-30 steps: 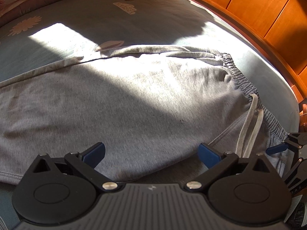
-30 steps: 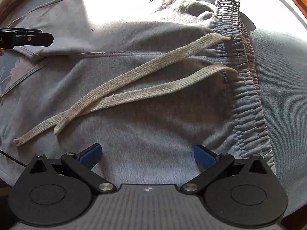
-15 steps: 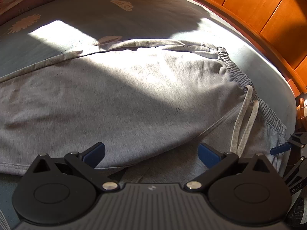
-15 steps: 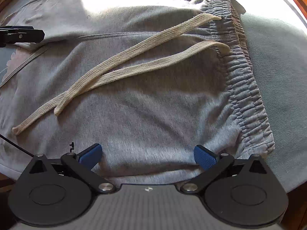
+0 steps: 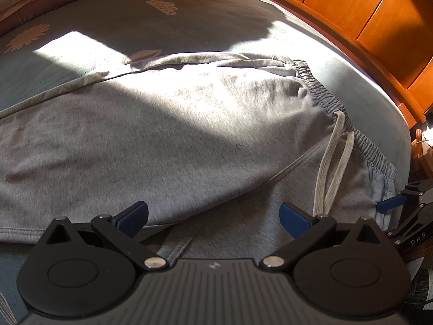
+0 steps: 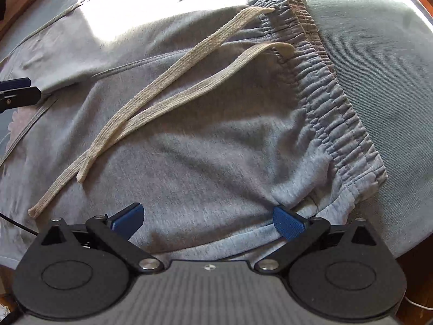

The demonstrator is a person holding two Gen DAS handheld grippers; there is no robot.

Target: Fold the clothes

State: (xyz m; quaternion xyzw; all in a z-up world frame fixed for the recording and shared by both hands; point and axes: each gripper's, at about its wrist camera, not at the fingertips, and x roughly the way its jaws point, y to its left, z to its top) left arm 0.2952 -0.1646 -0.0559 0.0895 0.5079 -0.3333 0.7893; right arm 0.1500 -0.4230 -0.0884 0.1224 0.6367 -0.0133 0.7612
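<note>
Grey sweatpants (image 5: 167, 135) lie flat on the bed, one leg folded over the other, elastic waistband (image 5: 327, 103) to the right. Two cream drawstrings (image 6: 167, 86) trail across the front. My left gripper (image 5: 213, 215) is open and empty, low over the near edge of the pants by the crotch. My right gripper (image 6: 208, 216) is open and empty, with the pants' near waist corner (image 6: 351, 187) just beyond its right finger. The right gripper's blue fingertip (image 5: 392, 203) shows at the far right of the left wrist view.
The bed has a grey-blue sheet (image 5: 189, 19) with flower prints. An orange wooden headboard (image 5: 365, 8) curves along the right. The bed's edge (image 6: 406, 238) drops off at the right, near my right gripper. The left gripper's finger (image 6: 19, 96) enters at left.
Both grippers have drawn back toward the near edge of the pants. More of the waistband corner and bed edge now shows in the right wrist view. Both stay open.
</note>
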